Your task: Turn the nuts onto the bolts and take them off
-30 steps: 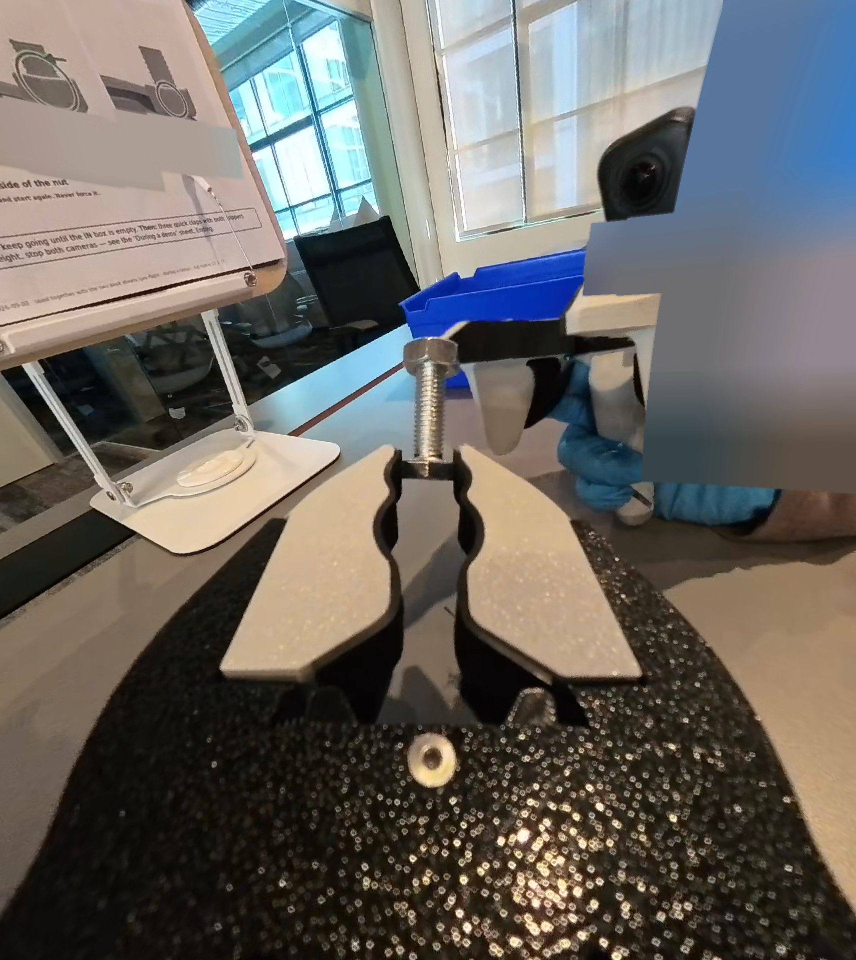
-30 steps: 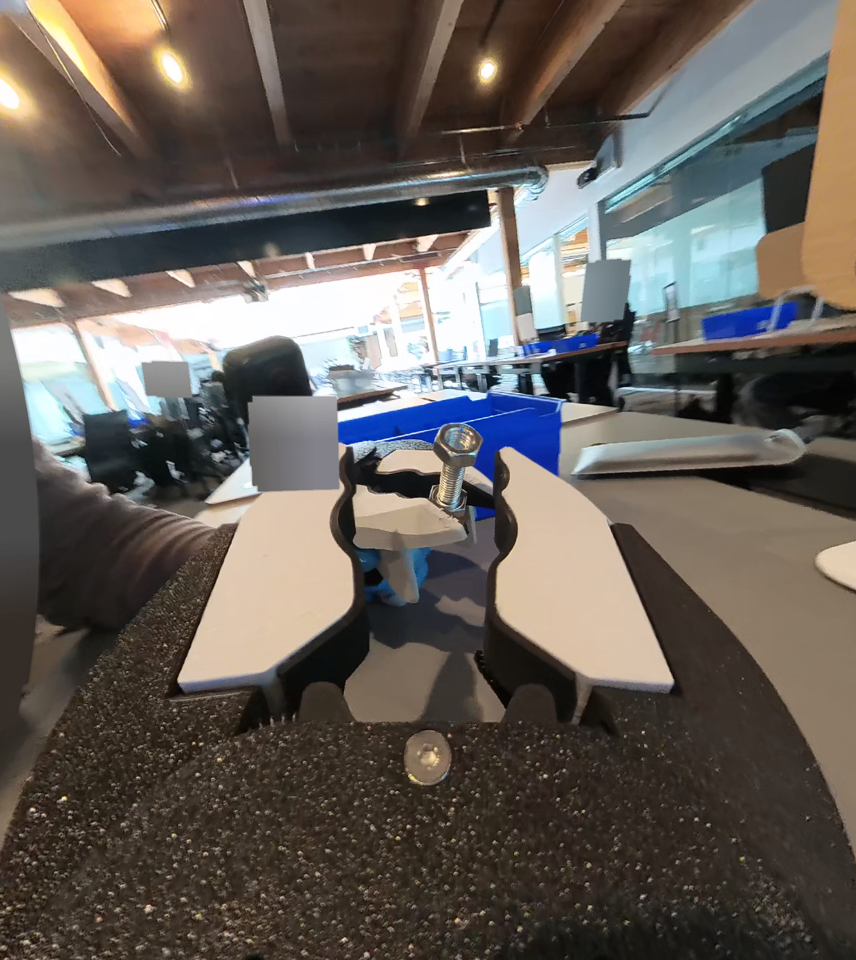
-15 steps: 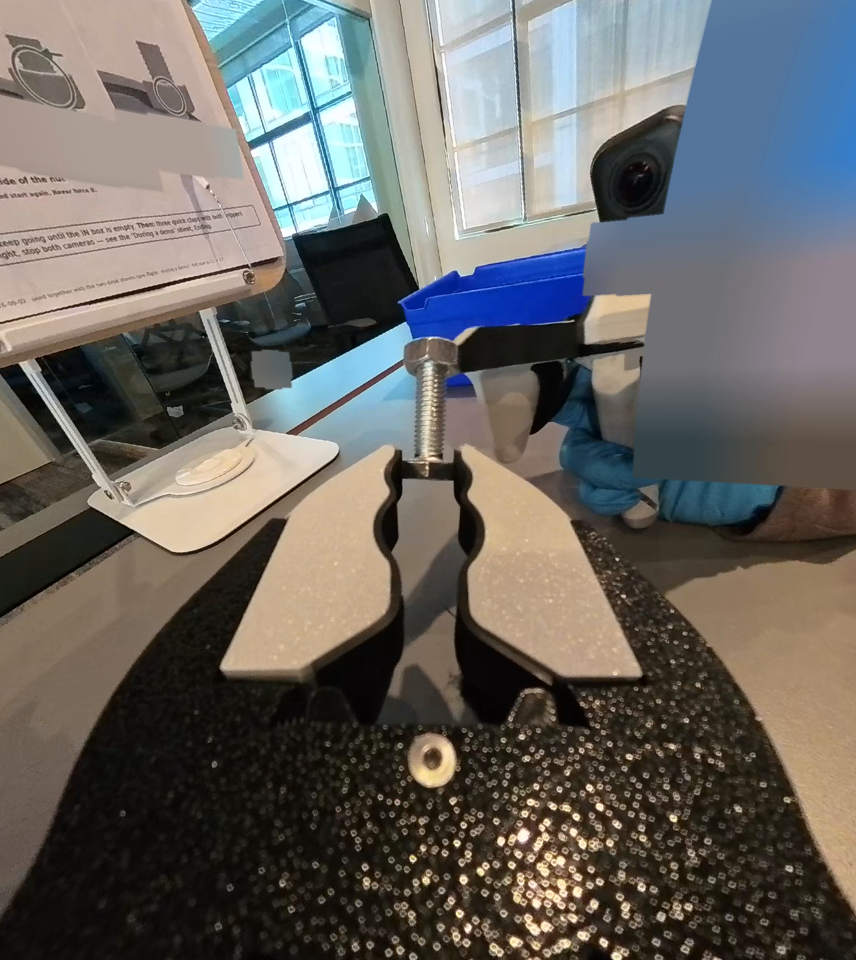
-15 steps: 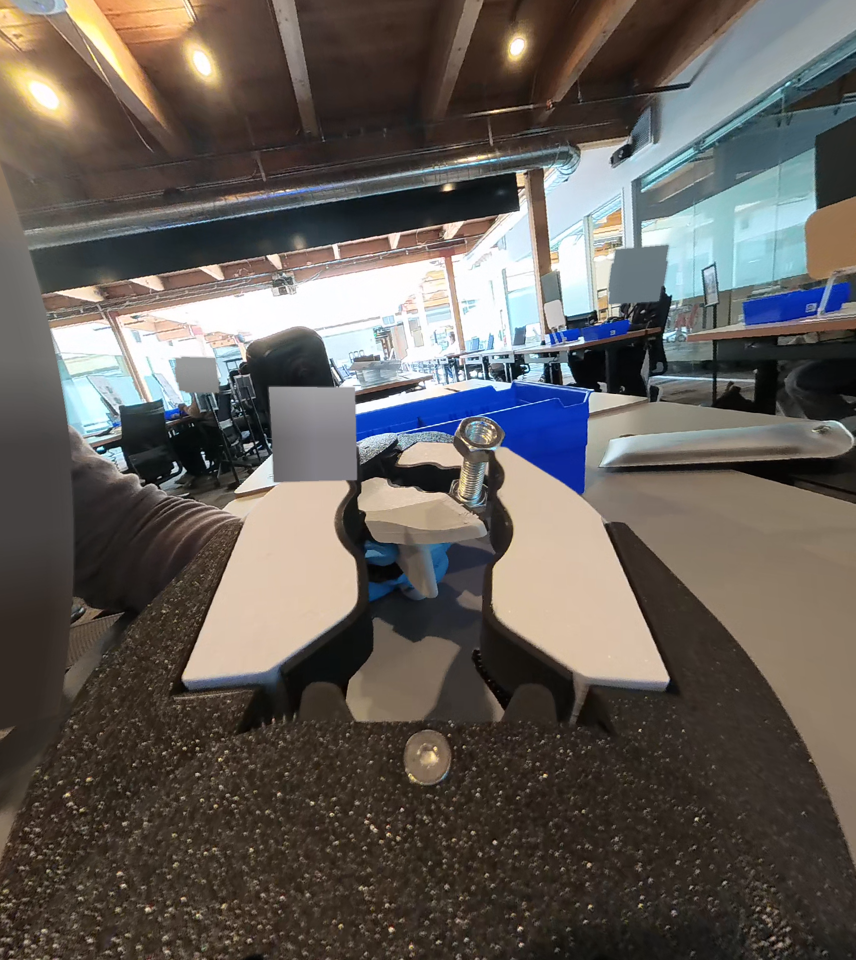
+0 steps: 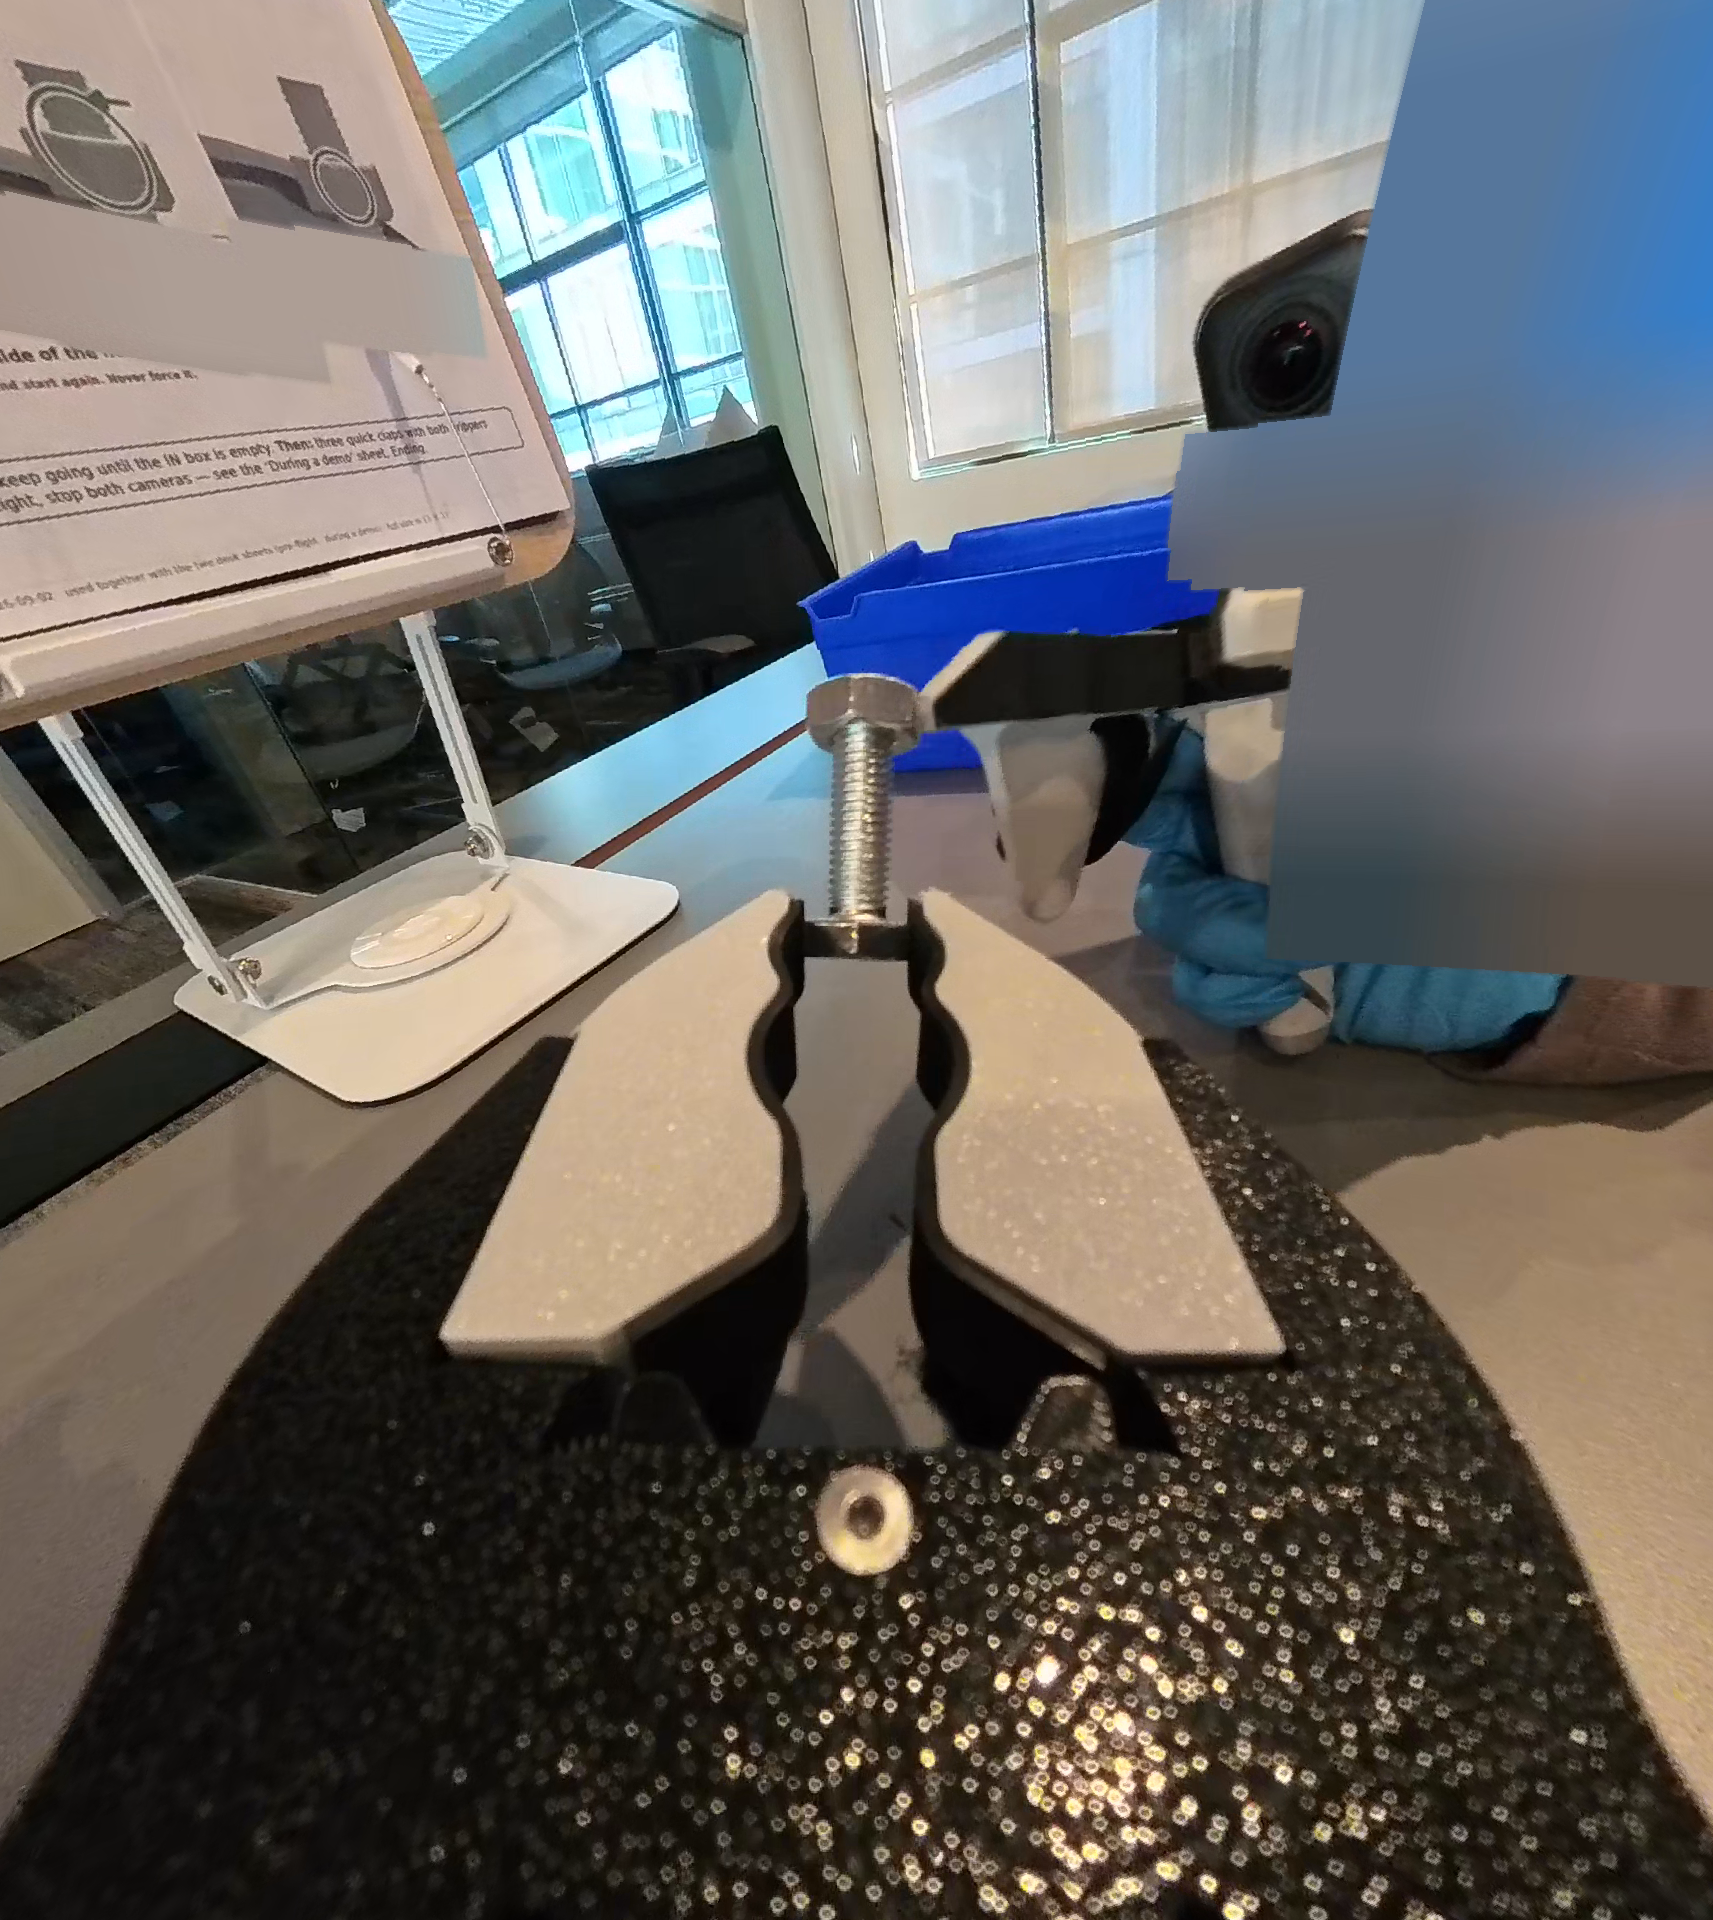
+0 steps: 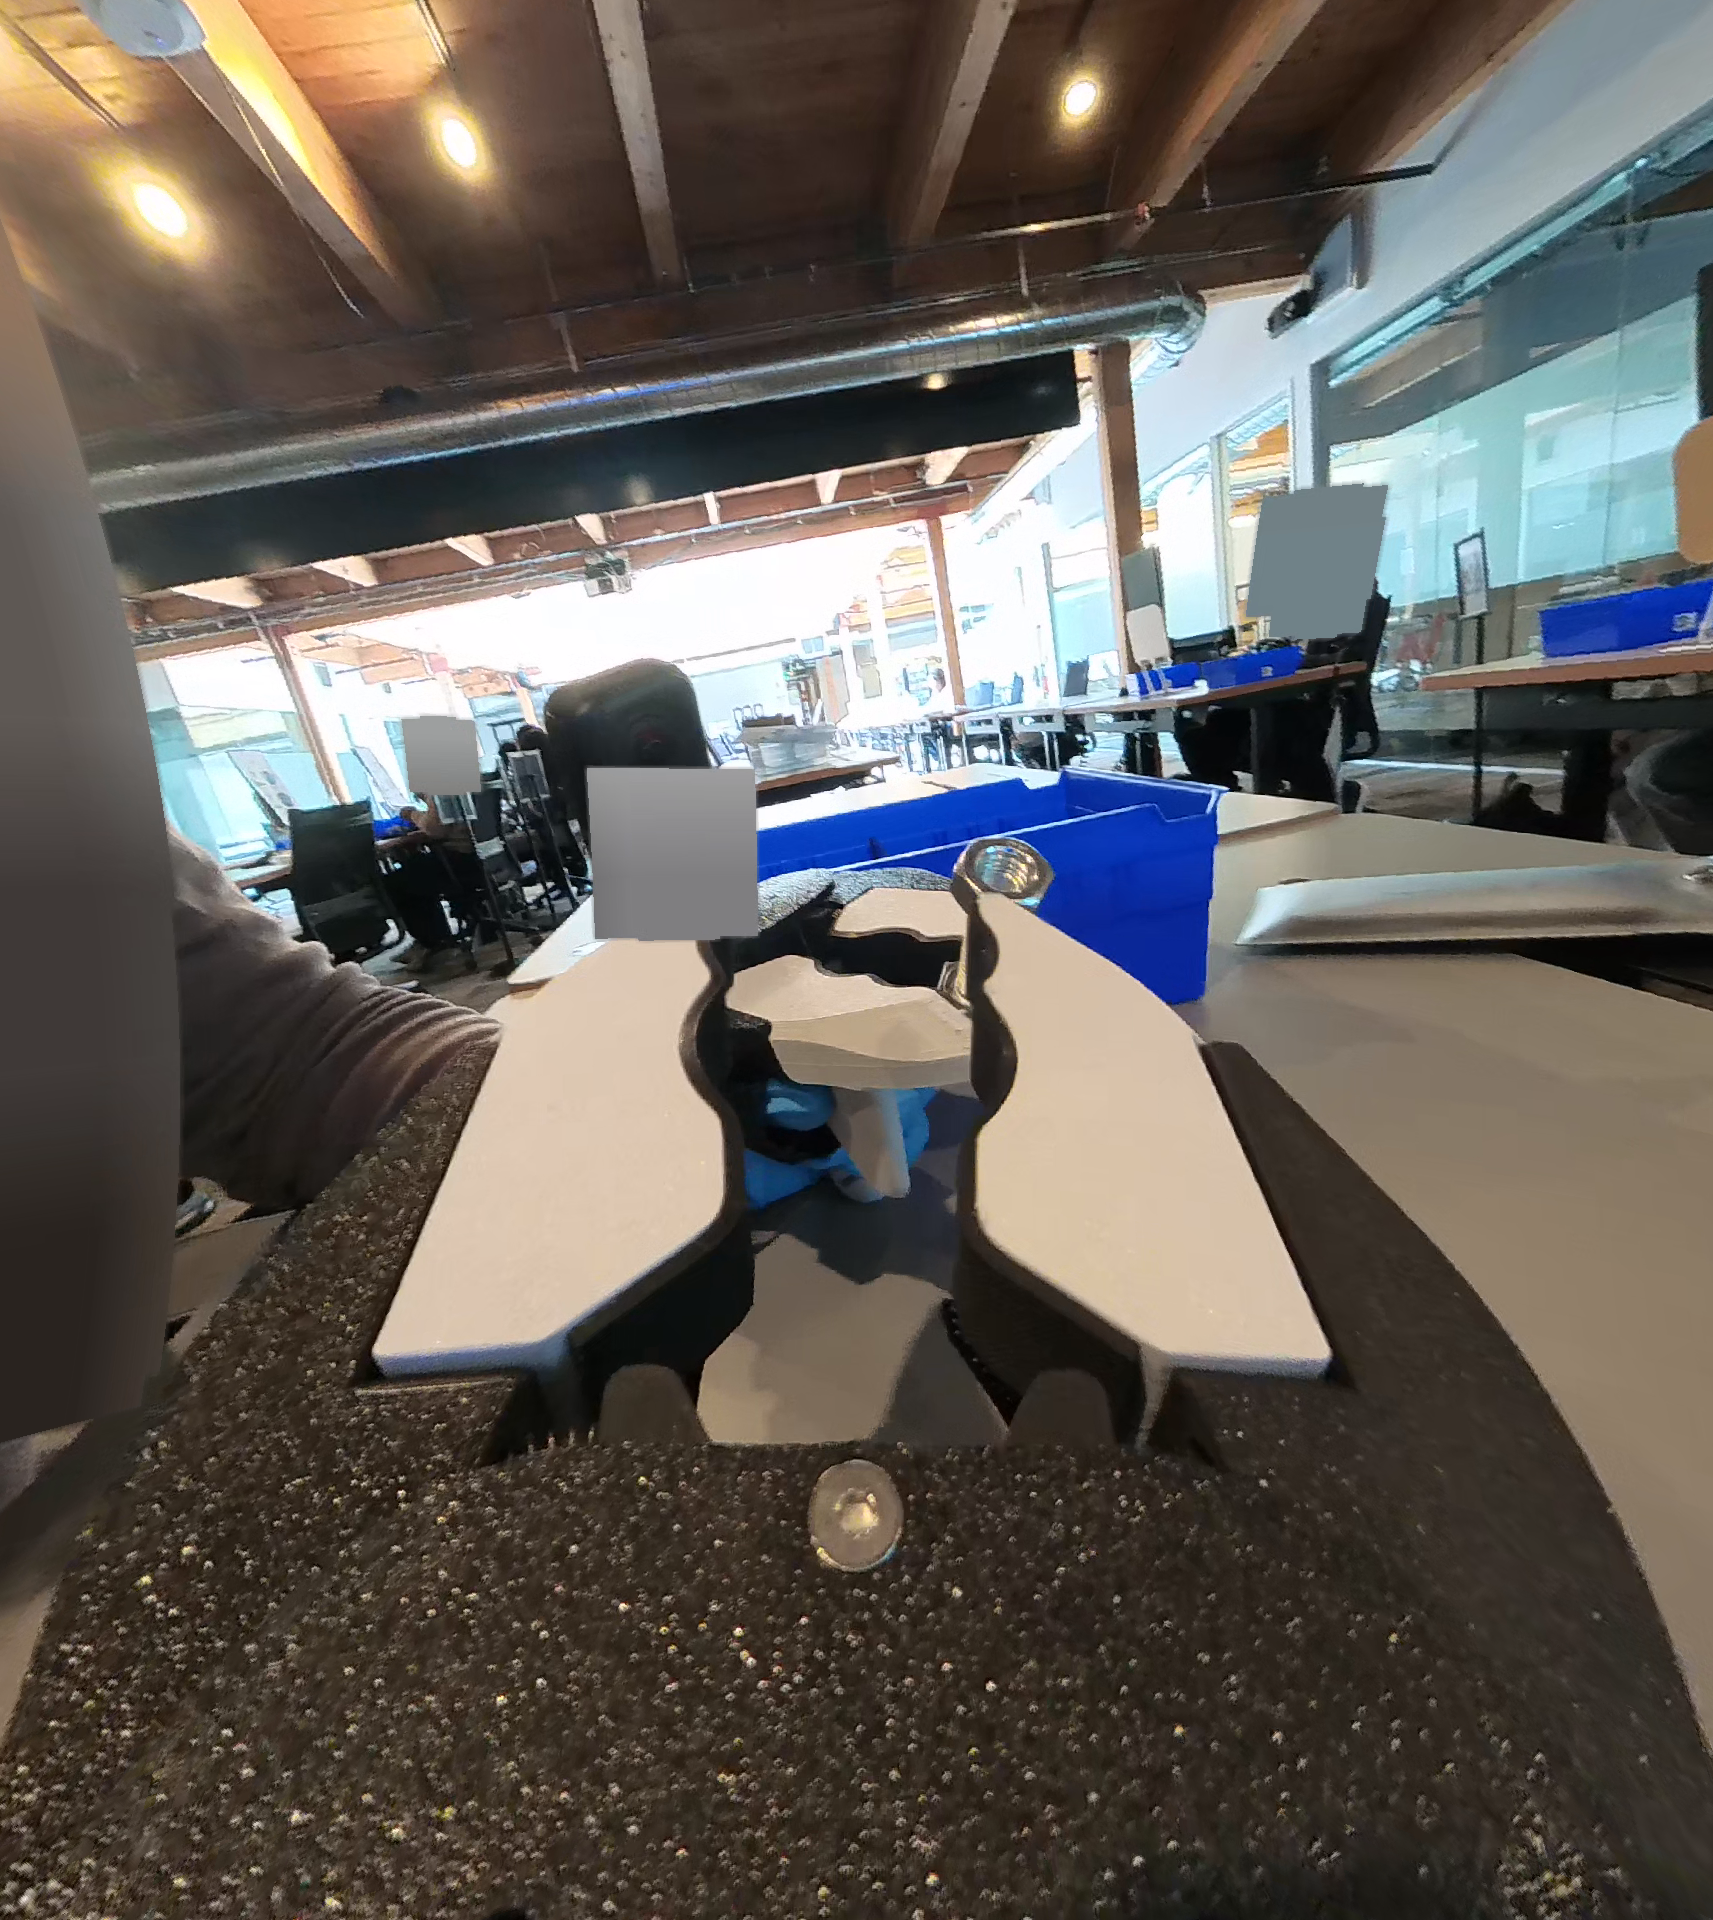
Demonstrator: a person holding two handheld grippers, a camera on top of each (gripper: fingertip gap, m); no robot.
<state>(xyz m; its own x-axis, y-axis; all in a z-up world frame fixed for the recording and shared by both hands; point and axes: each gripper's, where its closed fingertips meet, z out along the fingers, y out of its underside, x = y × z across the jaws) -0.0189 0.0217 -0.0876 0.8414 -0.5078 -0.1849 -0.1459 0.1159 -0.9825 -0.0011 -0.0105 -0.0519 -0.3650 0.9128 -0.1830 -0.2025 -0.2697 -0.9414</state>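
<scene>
Bolt [image 5: 860, 821] stands above grey table [image 5: 1517, 1226], windows [image 5: 1039, 229] beyond.

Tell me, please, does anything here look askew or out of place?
Nothing stands out. The bolt stands upright, its lower end clamped in the left gripper, with the nut at its top. The right gripper is open, one of its fingers touching the nut's side. The blue bin sits behind.

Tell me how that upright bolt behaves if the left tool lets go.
The bolt looks solid steel: likely stiff, heavy for its size. Clamped only at its bottom end by the left tool, it would probably topple, then roll on the smooth table.
</scene>
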